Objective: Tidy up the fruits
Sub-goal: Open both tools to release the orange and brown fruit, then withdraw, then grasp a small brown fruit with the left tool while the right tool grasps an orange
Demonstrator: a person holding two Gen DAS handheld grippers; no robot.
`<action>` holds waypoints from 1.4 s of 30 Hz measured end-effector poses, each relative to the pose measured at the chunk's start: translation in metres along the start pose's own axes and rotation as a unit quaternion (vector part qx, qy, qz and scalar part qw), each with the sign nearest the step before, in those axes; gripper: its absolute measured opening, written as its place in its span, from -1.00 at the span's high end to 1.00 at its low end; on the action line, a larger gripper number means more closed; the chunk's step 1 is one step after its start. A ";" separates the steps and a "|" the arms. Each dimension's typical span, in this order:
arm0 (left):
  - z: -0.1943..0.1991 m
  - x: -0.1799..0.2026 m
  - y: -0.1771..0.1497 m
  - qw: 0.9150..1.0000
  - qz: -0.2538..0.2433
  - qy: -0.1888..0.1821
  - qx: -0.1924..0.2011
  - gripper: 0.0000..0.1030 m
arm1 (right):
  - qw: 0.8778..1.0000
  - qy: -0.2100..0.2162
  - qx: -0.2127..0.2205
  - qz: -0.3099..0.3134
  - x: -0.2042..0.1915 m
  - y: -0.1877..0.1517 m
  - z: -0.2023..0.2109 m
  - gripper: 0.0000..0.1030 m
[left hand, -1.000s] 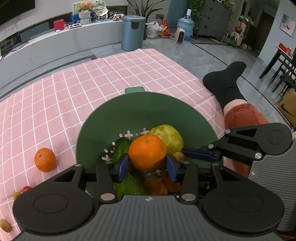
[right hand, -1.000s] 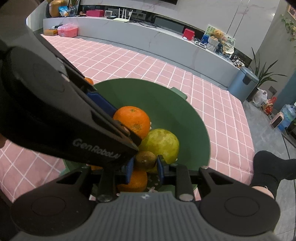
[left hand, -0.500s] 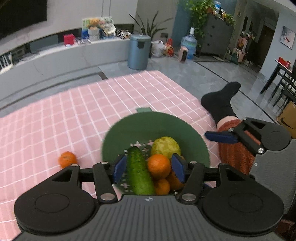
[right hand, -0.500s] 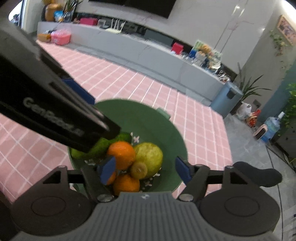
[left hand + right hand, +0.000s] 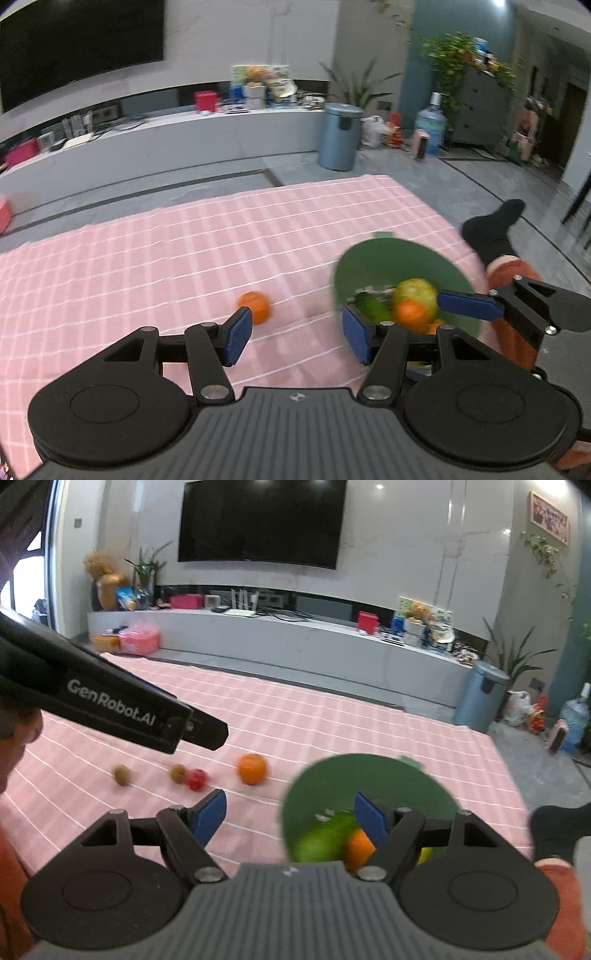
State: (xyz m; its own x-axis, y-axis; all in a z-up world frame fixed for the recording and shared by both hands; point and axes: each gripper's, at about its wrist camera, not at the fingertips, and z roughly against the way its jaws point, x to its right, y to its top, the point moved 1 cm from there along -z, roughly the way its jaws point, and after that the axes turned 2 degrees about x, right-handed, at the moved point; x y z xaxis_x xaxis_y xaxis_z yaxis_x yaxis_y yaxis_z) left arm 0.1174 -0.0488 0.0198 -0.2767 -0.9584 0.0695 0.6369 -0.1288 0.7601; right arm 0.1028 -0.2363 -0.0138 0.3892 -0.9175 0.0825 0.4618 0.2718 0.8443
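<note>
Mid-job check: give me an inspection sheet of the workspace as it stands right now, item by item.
Surface: pink checked cloth spread on the floor.
Job's things: green bowl holds a cucumber, a green fruit and an orange; loose on the cloth are another orange, a red fruit and two small brown fruits.
Clutter: nothing seen on the cloth.
Grippers: left gripper and right gripper both open, nothing between the jaws.
Cables: some on the TV bench.
Surroundings: wall TV, grey bin, water bottle, person's socked foot.
</note>
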 end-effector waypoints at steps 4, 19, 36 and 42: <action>0.002 -0.031 -0.010 1.000 0.022 0.021 -0.004 -0.29 | 1.000 0.022 -0.001 0.001 -0.023 0.002 -0.010 -0.42; -0.013 -0.110 -0.038 0.992 0.115 0.030 -0.038 -0.29 | 0.997 0.051 -0.038 0.050 -0.064 0.010 -0.075 -0.17; -0.045 -0.144 -0.079 0.983 0.138 0.068 -0.097 -0.22 | 0.994 0.035 -0.077 0.073 -0.071 0.012 -0.138 0.09; -0.053 -0.147 -0.085 0.982 0.146 0.067 -0.103 0.05 | 0.992 0.022 -0.091 0.087 -0.062 0.021 -0.152 0.18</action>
State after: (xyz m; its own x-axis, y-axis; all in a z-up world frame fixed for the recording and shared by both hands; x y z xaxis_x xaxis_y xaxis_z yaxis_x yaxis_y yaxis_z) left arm 0.1420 0.0893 -0.0890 0.0275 -0.9853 0.1683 0.8106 0.1205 0.5731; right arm 0.2097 -0.1293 -0.0818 0.5077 -0.8398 0.1926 0.5194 0.4767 0.7092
